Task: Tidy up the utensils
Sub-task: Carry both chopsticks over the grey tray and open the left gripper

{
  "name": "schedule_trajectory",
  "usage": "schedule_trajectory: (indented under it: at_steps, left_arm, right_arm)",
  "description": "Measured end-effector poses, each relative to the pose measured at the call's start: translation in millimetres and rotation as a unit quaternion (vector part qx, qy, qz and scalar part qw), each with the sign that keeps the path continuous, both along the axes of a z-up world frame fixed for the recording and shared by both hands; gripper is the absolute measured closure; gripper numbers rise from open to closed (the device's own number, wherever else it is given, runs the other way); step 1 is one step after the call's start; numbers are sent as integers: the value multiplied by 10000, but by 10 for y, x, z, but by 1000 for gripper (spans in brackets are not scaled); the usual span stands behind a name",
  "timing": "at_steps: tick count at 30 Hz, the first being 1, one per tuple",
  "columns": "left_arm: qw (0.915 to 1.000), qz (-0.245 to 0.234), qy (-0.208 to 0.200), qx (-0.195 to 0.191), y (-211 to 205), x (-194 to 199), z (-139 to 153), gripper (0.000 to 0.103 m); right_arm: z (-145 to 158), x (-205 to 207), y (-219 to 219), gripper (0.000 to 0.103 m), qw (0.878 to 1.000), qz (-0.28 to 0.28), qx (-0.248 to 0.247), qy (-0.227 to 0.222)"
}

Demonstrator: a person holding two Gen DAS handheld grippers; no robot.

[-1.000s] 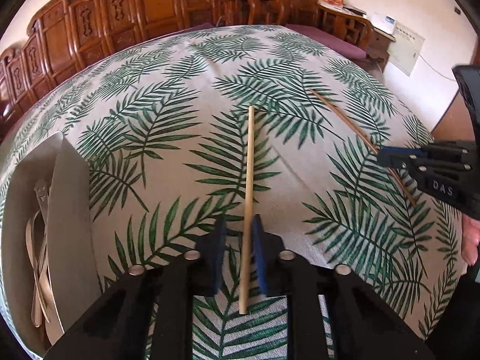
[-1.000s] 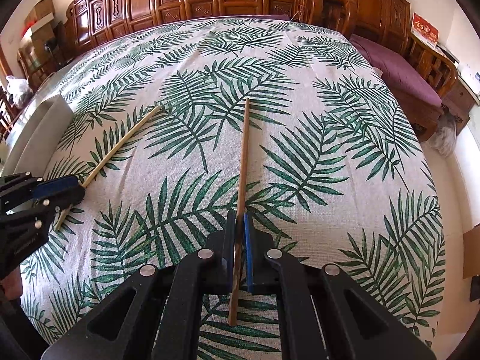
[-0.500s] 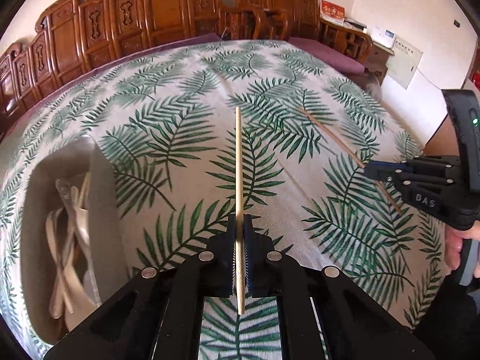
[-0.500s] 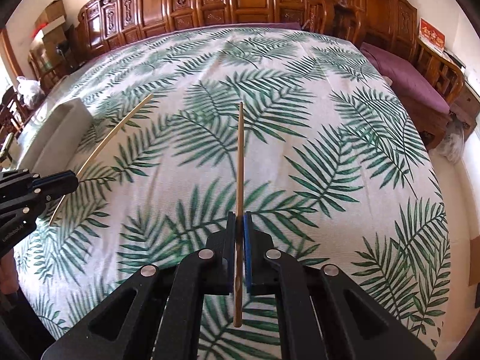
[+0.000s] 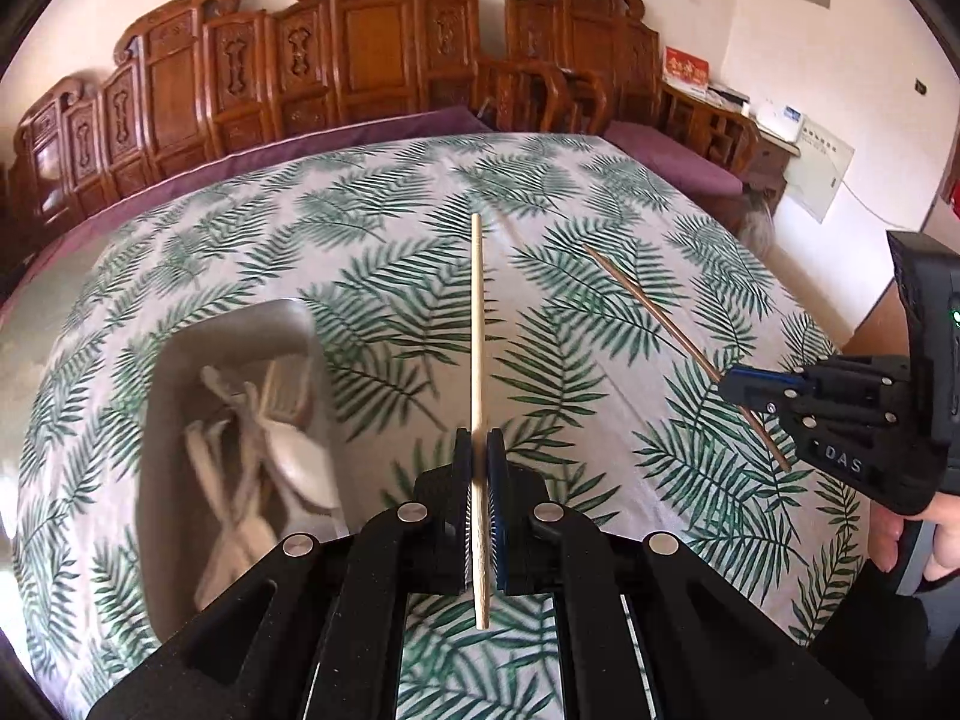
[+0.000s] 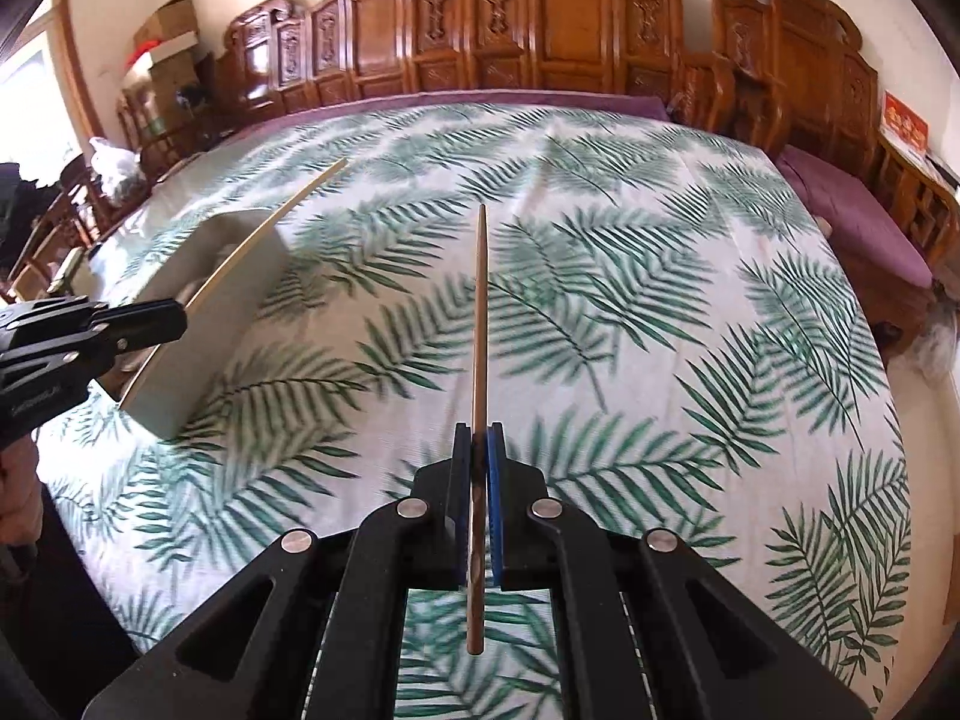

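My left gripper (image 5: 479,450) is shut on a pale wooden chopstick (image 5: 476,324), which points forward and hangs above the leaf-print tablecloth (image 5: 384,276). Left of it stands a grey utensil tray (image 5: 180,360) holding several pale wooden spoons and forks (image 5: 270,450). My right gripper (image 6: 479,444) is shut on a darker brown chopstick (image 6: 480,312), also lifted off the cloth. In the left wrist view the right gripper (image 5: 735,384) shows at the right with its brown chopstick (image 5: 648,312). In the right wrist view the left gripper (image 6: 177,312) shows at the left with its pale chopstick (image 6: 270,222) over the tray (image 6: 204,324).
Carved wooden chairs (image 5: 360,72) line the far side of the table, with purple cushions (image 6: 852,210) to the right. A person's hand (image 5: 924,534) holds the right gripper's handle. Boxes and a bag (image 6: 120,162) sit at the far left.
The left jaws closed on the pale chopstick. Both grippers rose with their chopsticks off the cloth, and the tray came further into the left wrist view.
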State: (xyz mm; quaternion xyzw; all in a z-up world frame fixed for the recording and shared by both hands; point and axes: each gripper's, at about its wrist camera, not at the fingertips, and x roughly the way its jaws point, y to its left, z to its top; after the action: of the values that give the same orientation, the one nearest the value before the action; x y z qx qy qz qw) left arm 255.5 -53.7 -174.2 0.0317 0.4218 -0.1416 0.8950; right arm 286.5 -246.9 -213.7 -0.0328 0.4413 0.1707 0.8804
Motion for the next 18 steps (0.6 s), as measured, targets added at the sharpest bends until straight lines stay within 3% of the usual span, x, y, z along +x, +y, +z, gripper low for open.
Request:
schedule_trajectory:
  at_steps: [18]
  left_arm:
    - [9970,734,226,-56,979,14,-9,99]
  right_arm:
    - [277,-255,882,97,9953,914,153,-281]
